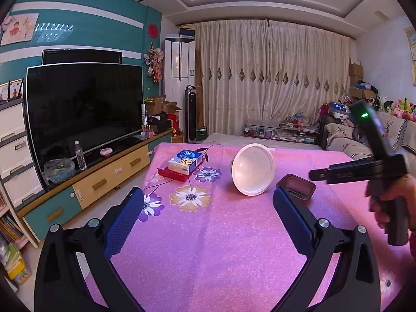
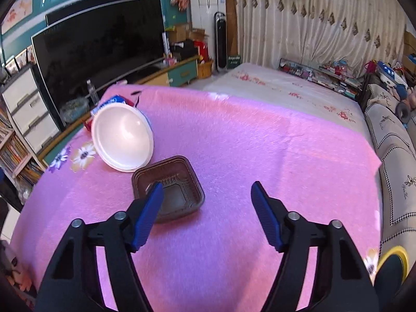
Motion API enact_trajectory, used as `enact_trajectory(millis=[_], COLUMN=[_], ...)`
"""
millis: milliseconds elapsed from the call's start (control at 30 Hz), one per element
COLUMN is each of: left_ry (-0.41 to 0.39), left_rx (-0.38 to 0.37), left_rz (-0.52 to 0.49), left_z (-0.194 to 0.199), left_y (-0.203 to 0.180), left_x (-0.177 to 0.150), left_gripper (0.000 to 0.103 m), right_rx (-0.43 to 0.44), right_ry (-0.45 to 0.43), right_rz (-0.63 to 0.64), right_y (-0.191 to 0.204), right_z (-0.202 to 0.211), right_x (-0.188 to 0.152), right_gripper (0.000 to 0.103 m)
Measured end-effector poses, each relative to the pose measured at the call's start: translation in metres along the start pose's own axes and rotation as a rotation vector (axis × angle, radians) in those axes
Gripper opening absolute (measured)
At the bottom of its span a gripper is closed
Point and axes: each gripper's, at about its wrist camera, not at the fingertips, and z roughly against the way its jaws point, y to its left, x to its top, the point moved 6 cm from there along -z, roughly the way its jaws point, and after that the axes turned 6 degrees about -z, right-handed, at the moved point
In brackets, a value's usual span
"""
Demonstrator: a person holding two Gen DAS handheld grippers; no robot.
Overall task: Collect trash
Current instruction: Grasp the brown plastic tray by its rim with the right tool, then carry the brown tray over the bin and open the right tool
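Observation:
A white disposable bowl point(image 1: 253, 173) lies tipped on its side on the pink tablecloth point(image 1: 208, 234), its opening facing me; it also shows in the right wrist view point(image 2: 122, 140). A dark brown plastic tray point(image 2: 169, 187) sits on the cloth beside the bowl, seen also in the left wrist view point(image 1: 296, 188). My left gripper point(image 1: 208, 202) is open and empty, short of the bowl. My right gripper point(image 2: 208, 192) is open and empty, its left finger over the tray's near edge. The right gripper's body point(image 1: 364, 171) shows at the right in the left wrist view.
A blue tissue pack point(image 1: 185, 161) lies on a red box point(image 1: 174, 174) at the table's far left. A TV point(image 1: 83, 111) on a low cabinet stands left, with a water bottle point(image 1: 80, 156). A sofa point(image 2: 390, 143) runs along the right. A yellow-rimmed bin point(image 2: 392, 262) sits at lower right.

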Motion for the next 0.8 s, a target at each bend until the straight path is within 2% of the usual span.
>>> enact_trajectory(millis=[67,200,267,400,600,733,800], left_ry=[0.000,-0.001,-0.004,-0.006,-0.006,-0.012,-0.013], left_rx=[-0.003,-0.004,-0.003,-0.003,-0.002,0.001,0.002], left_rz=[0.006,0.004,-0.002,-0.011,-0.006,-0.015,-0.017], left_z=[0.000,0.002,0.002,0.004,0.003,0.004,0.004], left_y=[0.001,0.000,-0.001,-0.003,-0.002,-0.003,-0.003], left_x=[0.000,-0.001,0.000,0.000,-0.001,-0.001,-0.001], left_gripper=[0.098,0.098,0.098,0.098,0.098,0.098,0.098], right_rx=[0.002,0.010,0.009,0.015,0.034,-0.007,-0.056], right_ry=[0.037,0.116,0.139,0.122,0.026,-0.050,-0.088], right_rz=[-0.005,-0.023,-0.020,-0.036,-0.129,-0.212,-0.274], right_y=[0.001,0.003,0.006,0.006,-0.022,-0.066,-0.101], right_z=[-0.016,-0.041,-0.046,-0.037,0.023,0.077,0.104], right_x=[0.002,0.000,-0.004,-0.005,-0.011,-0.032,-0.048], right_gripper=[0.051,0.038,0.012,0.006,0.006,0.006,0.006])
